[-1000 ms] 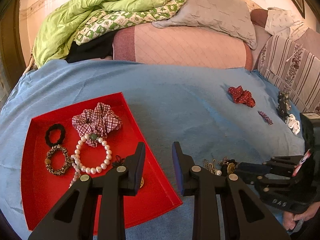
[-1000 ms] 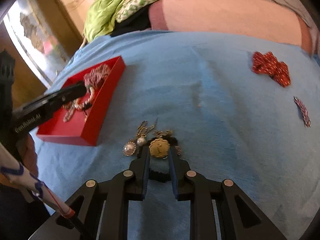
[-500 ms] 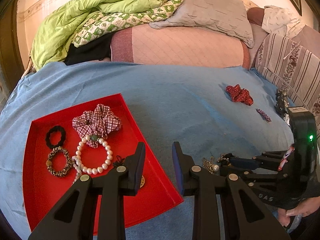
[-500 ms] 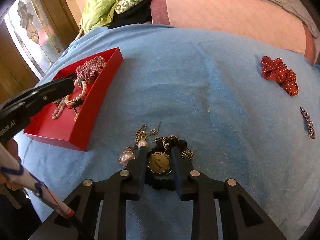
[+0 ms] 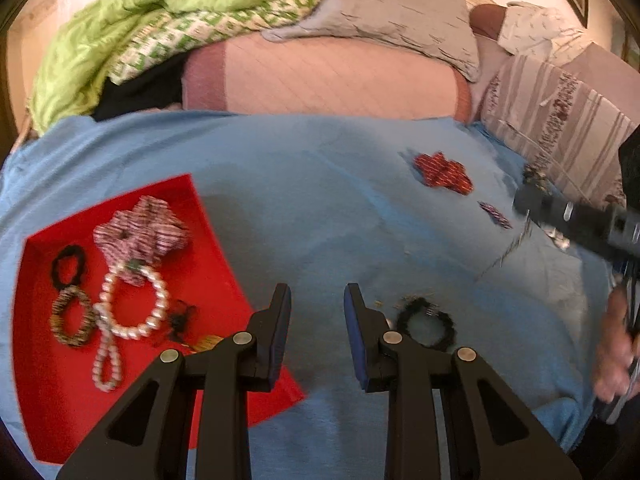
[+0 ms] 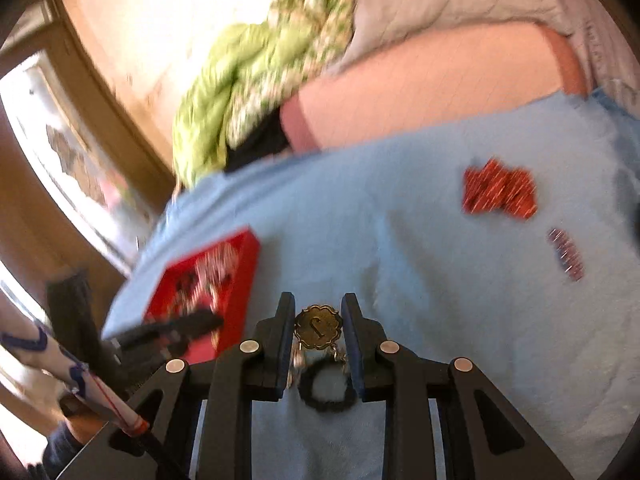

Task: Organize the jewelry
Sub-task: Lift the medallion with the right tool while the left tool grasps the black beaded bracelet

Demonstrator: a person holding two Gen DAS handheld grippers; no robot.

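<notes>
Right tool [image 6: 316, 328]: its jaws have just been opening a little, yet a scalloped gold medallion [image 6: 318, 327] sits clamped between the two pads, lifted off the bed; thin chains hang from it.
Black beaded bracelet [image 5: 426, 322]: lies flat on the blue bedspread [image 5: 340, 200], just right of the red tray, close to the left tool's right finger; in the right wrist view it shows directly below the medallion.
Left tool [image 5: 316, 312]: jaws stand narrowly apart with nothing between them; it hovers over the right edge of the red tray.
Red tray [image 5: 44, 400]: rests on the bedspread at the left.
Inside the red tray: a checked scrunchie [image 5: 140, 232] toward the far side, a pearl bracelet [image 5: 134, 300] just in front of it, a black hair tie [image 5: 70, 264] and a brown patterned hair tie [image 5: 72, 316] to the left.
Red dotted scrunchie [image 5: 442, 172]: on the bedspread, well to the right of the red tray and farther back.
Small striped clip [image 5: 496, 214]: on the bedspread, right of the red tray, just beyond the red dotted scrunchie.
Person's hand [image 5: 616, 352]: blurred, far right of the red tray, on the right tool's handle.
Behind the red tray: a green blanket [image 5: 104, 48] and a pink cushion [image 5: 340, 76].
</notes>
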